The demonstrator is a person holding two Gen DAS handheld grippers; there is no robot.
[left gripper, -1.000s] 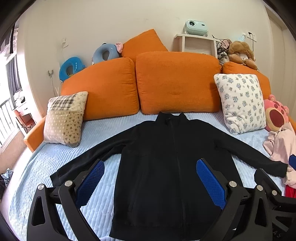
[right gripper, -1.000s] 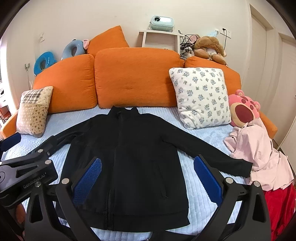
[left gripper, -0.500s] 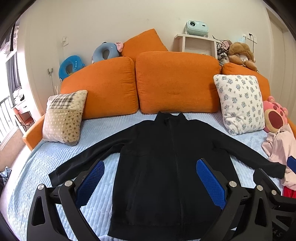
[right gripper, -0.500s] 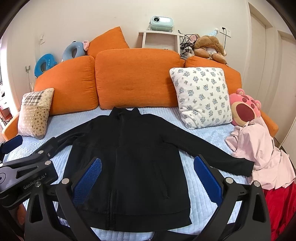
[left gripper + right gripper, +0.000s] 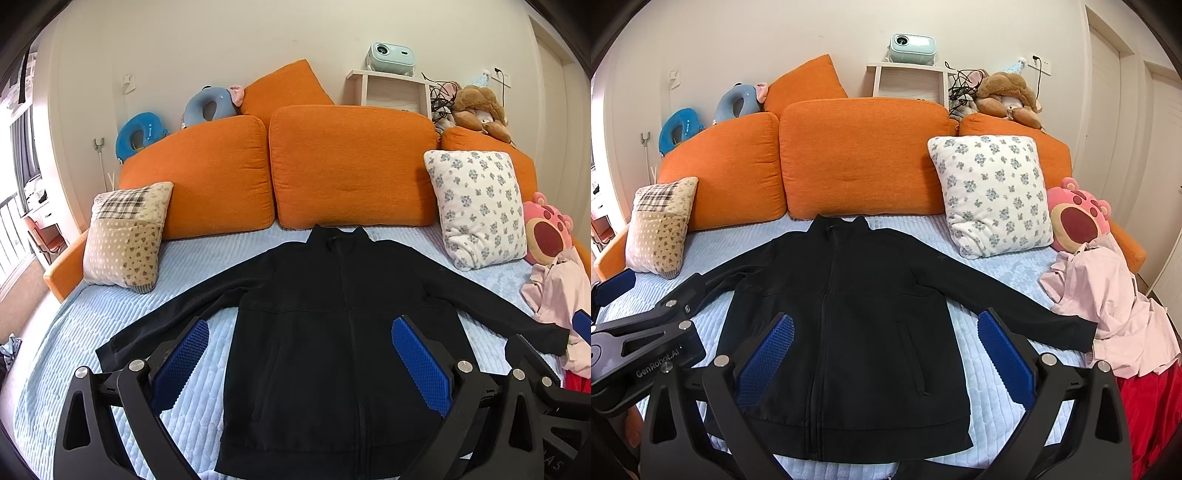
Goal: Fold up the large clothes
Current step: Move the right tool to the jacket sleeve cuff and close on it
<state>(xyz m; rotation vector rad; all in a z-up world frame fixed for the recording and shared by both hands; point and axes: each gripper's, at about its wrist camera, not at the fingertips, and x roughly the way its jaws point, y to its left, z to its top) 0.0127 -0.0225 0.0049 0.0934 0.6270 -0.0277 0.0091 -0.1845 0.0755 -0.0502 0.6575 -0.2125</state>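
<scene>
Black zip jacket [image 5: 332,332] lies flat; my left gripper [image 5: 299,354] and right gripper [image 5: 886,347] hover, jaws apart. Risk: pinching both layers at 9 o'clock sleeve [image 5: 166,325] bunches the fold.

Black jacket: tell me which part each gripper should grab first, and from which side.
The black jacket lies flat, front up, zipped, sleeves spread. Probably best to take the cuffs: left gripper on the left cuff, coming from the outer left; right gripper on the right cuff, from the right, beside the pink garment. Both are open.
</scene>
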